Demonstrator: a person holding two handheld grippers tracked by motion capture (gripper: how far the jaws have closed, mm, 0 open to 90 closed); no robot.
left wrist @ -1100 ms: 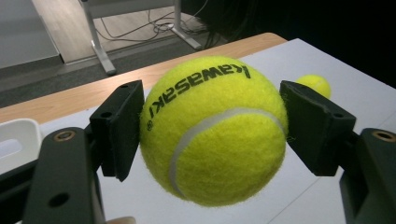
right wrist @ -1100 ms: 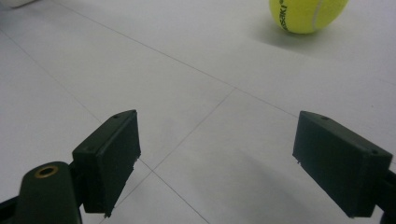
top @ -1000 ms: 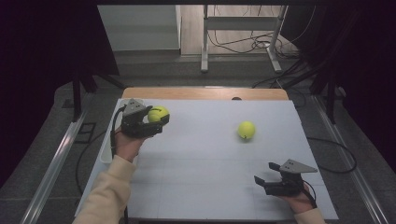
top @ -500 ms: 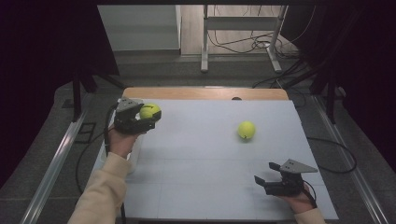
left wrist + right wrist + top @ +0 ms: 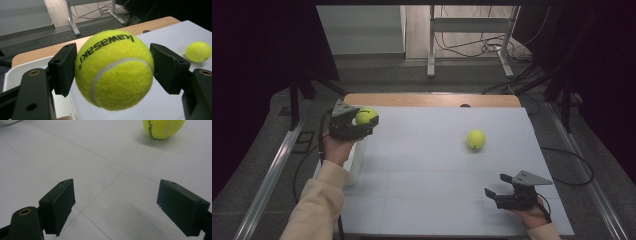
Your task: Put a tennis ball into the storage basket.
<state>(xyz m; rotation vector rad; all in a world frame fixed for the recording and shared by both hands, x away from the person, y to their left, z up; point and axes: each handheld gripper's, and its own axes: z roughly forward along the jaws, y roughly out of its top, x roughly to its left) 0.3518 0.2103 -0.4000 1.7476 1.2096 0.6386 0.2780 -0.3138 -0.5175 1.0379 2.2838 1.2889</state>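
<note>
A yellow tennis ball (image 5: pixel 366 116) is clamped between the black jaws of my left gripper (image 5: pixel 362 123), raised above the far left corner of the white table (image 5: pixel 427 180). In the left gripper view the ball (image 5: pixel 113 70) has black lettering, and both pads press its sides. A second tennis ball (image 5: pixel 476 139) lies loose on the table right of centre, also seen as the far ball (image 5: pixel 198 51) and the ball (image 5: pixel 162 128) ahead of my right gripper. My right gripper (image 5: pixel 494 185) rests near the front right corner, open (image 5: pixel 116 202) with nothing between its jaws.
A white container (image 5: pixel 354 162) stands at the table's left edge, just below my left hand; its rim (image 5: pixel 11 75) shows under the held ball. A wooden strip (image 5: pixel 432 99) runs along the far edge. Cables and a metal stand (image 5: pixel 472 45) lie on the floor beyond.
My left gripper has carried the held ball leftward, to the table's left edge above the white container. The right gripper and the loose ball have stayed put.
</note>
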